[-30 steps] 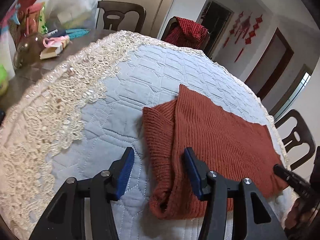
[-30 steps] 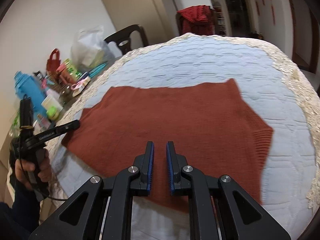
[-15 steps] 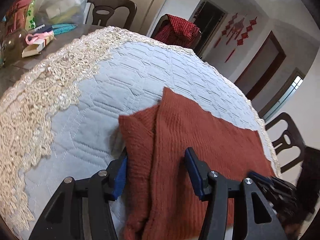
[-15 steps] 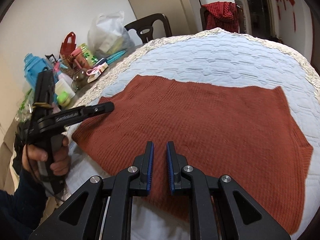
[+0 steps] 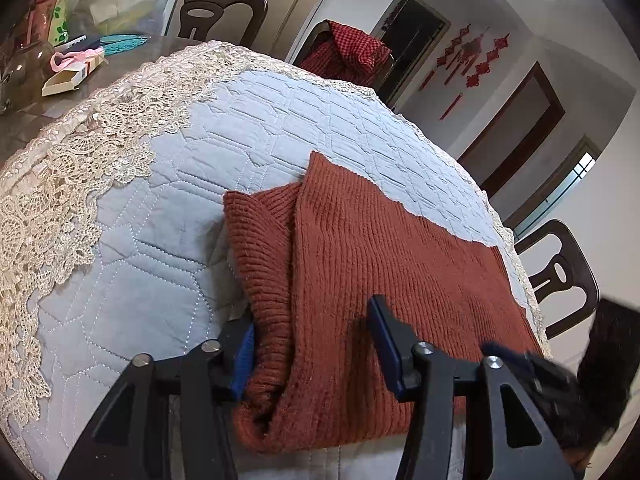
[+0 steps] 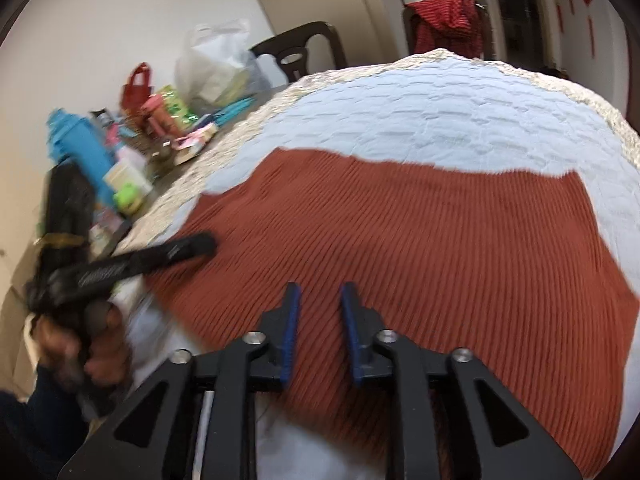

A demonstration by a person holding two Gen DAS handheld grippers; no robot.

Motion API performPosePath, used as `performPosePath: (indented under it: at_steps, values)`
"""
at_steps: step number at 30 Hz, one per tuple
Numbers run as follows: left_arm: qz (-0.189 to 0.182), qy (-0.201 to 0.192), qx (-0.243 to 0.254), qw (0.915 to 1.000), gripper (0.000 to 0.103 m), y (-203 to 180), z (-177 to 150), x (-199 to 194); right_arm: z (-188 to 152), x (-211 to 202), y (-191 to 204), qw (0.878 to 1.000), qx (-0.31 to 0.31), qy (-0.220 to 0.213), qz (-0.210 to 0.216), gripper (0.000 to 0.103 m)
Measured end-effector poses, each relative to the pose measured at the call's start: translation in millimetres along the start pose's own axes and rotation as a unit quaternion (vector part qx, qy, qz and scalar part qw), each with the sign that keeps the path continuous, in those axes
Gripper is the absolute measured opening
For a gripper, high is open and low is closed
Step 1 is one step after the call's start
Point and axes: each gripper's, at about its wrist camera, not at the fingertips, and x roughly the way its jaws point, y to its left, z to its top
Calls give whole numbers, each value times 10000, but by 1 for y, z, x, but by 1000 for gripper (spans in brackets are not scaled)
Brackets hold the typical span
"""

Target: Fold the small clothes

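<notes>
A rust-red ribbed knit garment [image 5: 384, 280] lies on a pale blue quilted cloth [image 5: 168, 248] with a lace border. Its near left side is folded over in a thick roll. My left gripper [image 5: 312, 340] is open, its jaws straddling that folded edge at the garment's near end. In the right wrist view the garment [image 6: 420, 240] lies spread flat. My right gripper [image 6: 320, 312] hovers over its near edge with the jaws a little apart and nothing between them. The left gripper also shows there at the left [image 6: 188, 246], held by a hand.
Clutter stands at the table's far left: a blue bottle [image 6: 80, 152], a white plastic bag [image 6: 216, 68], small boxes [image 5: 72, 76]. Dark chairs stand behind [image 5: 220, 12] and at the right [image 5: 560, 276]. A red checked cloth [image 5: 348, 56] hangs on a far chair.
My right gripper's jaws have parted slightly from shut. The left gripper has moved forward so its jaws straddle the folded edge. The right wrist view has shifted and blurred.
</notes>
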Motion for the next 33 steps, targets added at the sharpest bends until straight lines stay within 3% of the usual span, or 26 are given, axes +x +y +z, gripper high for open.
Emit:
performPosePath:
  at_steps: [5,11,18,22,26,30,33]
  values:
    - [-202,101,-197,9996,23,5,5,1,-17,-21,-3,9998,70,-34,187,32]
    - [-806,-142,-145,9965,19,-20,24,-24,-8,-44,-31,9981,406,-431,-155,33]
    - [-1604,-272,591,9849,18,-113,45,-31,-15,-61,-56,9942,760,-634,-425,33]
    - [-2014,25,957,9748,18,-164,38,-8,-25,-73,-68,9915,966,-694,-536,33]
    - [-2126,656,1140,9683,17,-198,16,39,-36,-79,-75,9901,1073,-661,-619,33]
    - [-2156,1476,1238,9573,18,-206,-11,81,-41,-78,-81,9910,1118,-543,-503,33]
    - [-2289,1471,1174,9551,24,-200,-12,71,-42,-79,-82,9921,1083,-508,-374,37]
